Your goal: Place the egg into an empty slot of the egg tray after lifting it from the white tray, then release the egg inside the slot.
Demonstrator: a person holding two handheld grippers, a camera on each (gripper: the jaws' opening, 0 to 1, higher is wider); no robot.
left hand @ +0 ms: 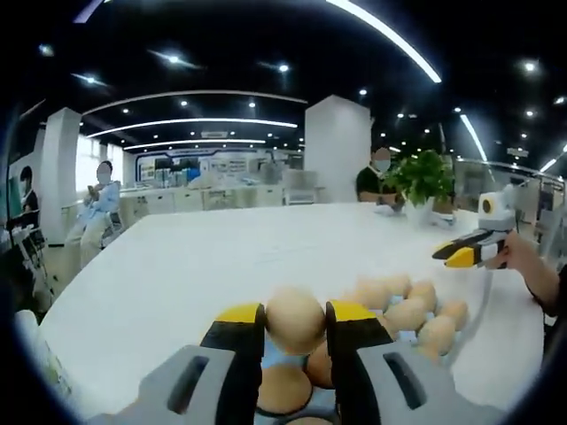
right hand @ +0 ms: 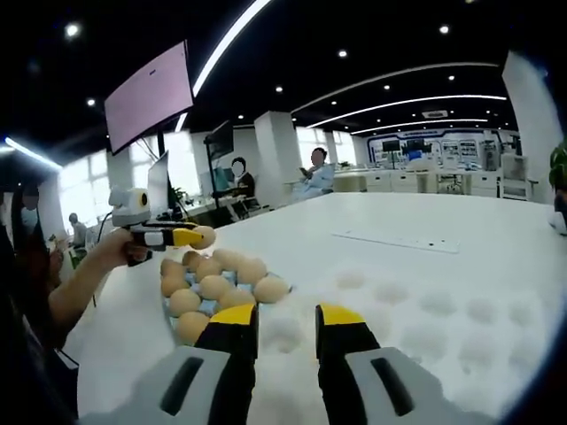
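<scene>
Left gripper view: worktop [left hand: 177,266] wide open from 9 to 12 o'clock, bare white surface, free passage. Eggs [left hand: 416,314] cluster at 3 to 5 o'clock, packed close, blocking low passes there. The left tongs [left hand: 295,329] carry an egg [left hand: 295,320] just above more eggs at 6 o'clock, little room below. The right tongs [left hand: 461,255] hang at 3 o'clock over the cluster's far edge. Potted plant [left hand: 423,181] stands at 1 o'clock on the far edge.

Right gripper view: white tray [right hand: 425,305] with open dimples from 3 to 5 o'clock, unobstructed. Egg rows at 9 o'clock.
</scene>
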